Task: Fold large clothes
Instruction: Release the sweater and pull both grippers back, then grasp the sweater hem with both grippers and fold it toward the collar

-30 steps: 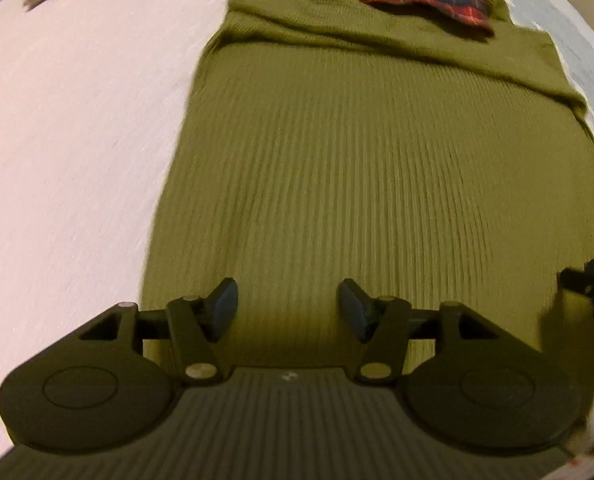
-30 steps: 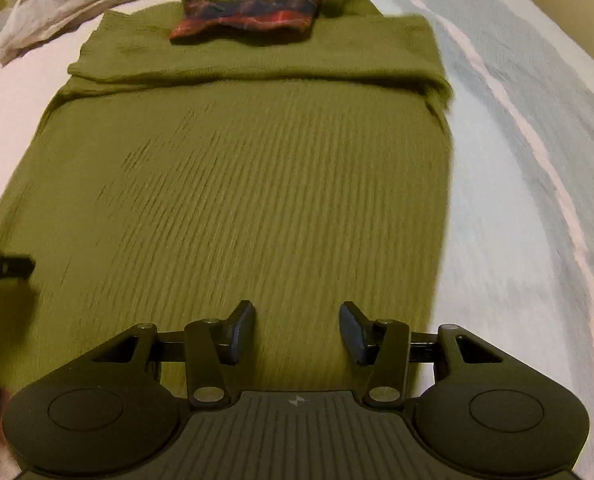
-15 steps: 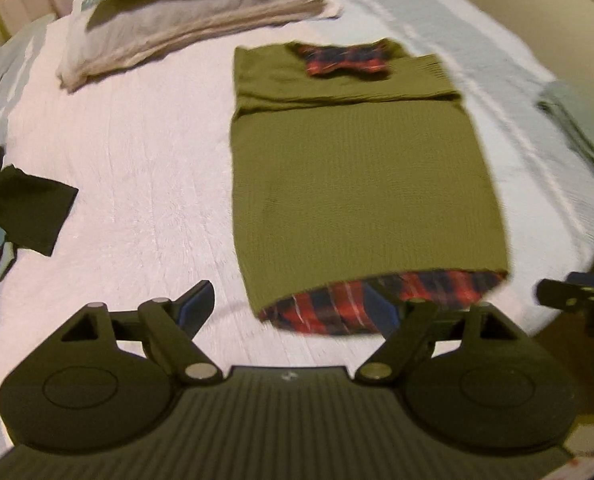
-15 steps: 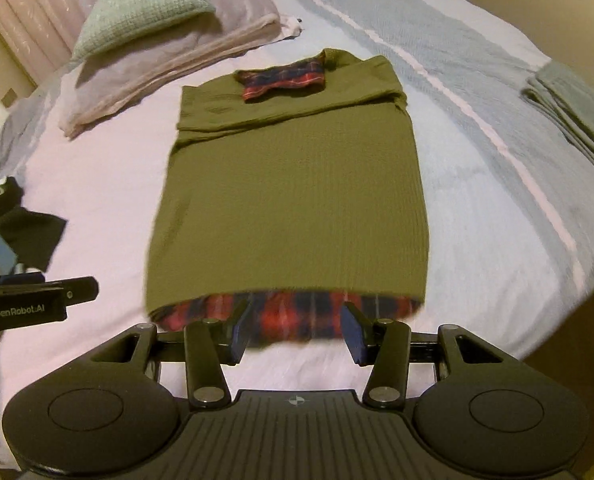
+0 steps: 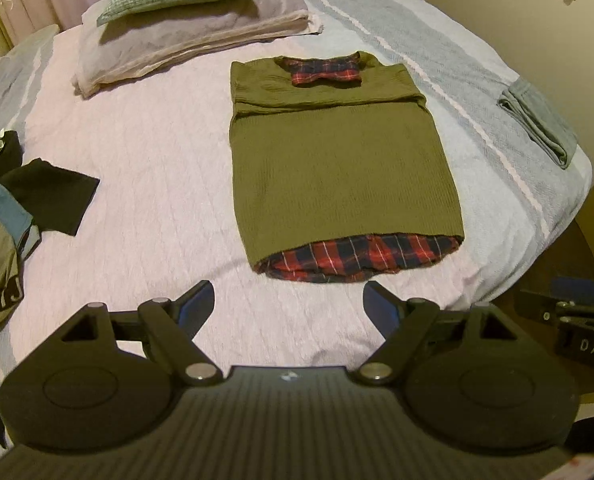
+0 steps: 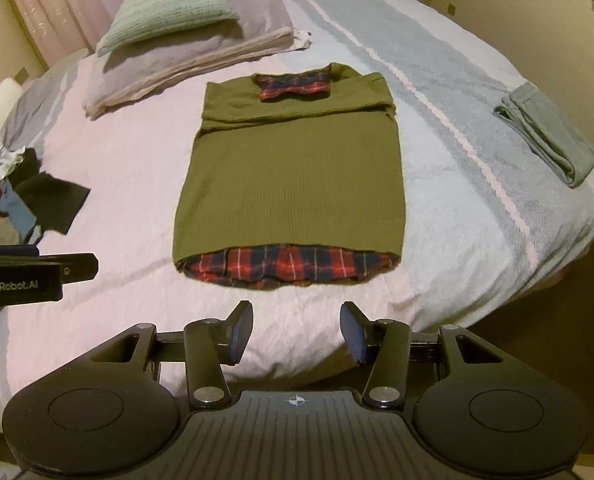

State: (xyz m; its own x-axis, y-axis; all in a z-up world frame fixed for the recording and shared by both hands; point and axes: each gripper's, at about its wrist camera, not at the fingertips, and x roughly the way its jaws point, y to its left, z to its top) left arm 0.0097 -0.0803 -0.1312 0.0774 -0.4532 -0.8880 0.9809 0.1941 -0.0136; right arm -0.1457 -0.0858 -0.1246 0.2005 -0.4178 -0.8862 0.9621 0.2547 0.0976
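An olive ribbed sweater (image 5: 337,160) (image 6: 293,176) lies flat on the bed as a long rectangle, its sleeves folded in across the chest. A red plaid lining (image 5: 357,256) (image 6: 289,268) shows at the hem and at the collar. My left gripper (image 5: 289,300) hovers above the bed near the foot, short of the hem, jaws wide apart and empty. My right gripper (image 6: 296,328) hangs just in front of the hem, jaws apart, nothing between them. Each gripper shows at the edge of the other's view.
A stack of folded bedding with a green pillow (image 6: 169,4) sits at the head of the bed. A folded grey cloth (image 6: 549,136) lies at the right edge. A heap of loose clothes (image 5: 13,200) is at the left. The bed's foot edge (image 6: 497,312) is close.
Both grippers have lifted and pulled back from just over the sweater toward the foot of the bed, so the whole garment is now in view. The left jaws have spread wider.
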